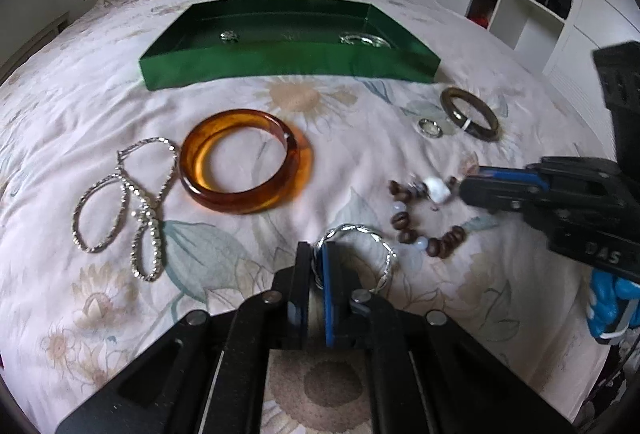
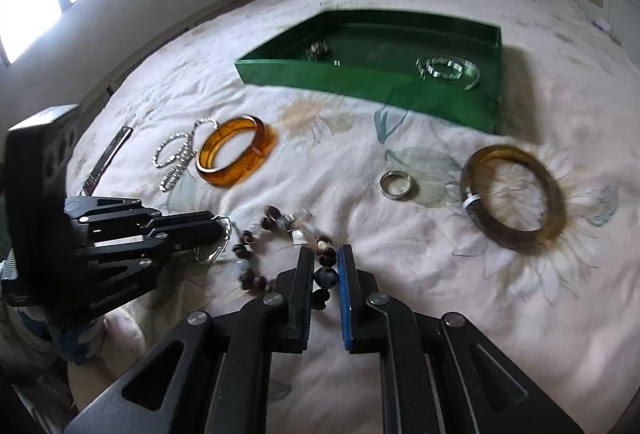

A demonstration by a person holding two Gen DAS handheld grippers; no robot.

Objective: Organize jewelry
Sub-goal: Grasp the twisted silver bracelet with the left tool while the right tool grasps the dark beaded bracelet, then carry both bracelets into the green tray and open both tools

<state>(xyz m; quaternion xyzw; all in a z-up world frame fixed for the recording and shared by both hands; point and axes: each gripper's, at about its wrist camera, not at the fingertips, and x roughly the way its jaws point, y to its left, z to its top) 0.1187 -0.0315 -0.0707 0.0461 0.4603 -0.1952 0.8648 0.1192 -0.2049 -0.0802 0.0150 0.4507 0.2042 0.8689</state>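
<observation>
Low in the left wrist view, the left gripper (image 1: 318, 266) is clamped on the rim of a twisted silver bangle (image 1: 356, 254) lying on the floral bedspread (image 1: 360, 138). At the right edge of that frame, the right gripper (image 2: 325, 274) comes in; its own view shows its 2 fingers closed around the brown bead bracelet (image 2: 280, 250), seemingly pinching a dark bead, though blur smears it. The green tray (image 1: 288, 64) sits at upper centre, holding 2 silver pieces. The amber bangle (image 1: 244, 160) and silver chain (image 1: 128, 202) lie at left, and the small ring (image 1: 430, 126) and dark bangle (image 1: 470, 112) at right.
</observation>
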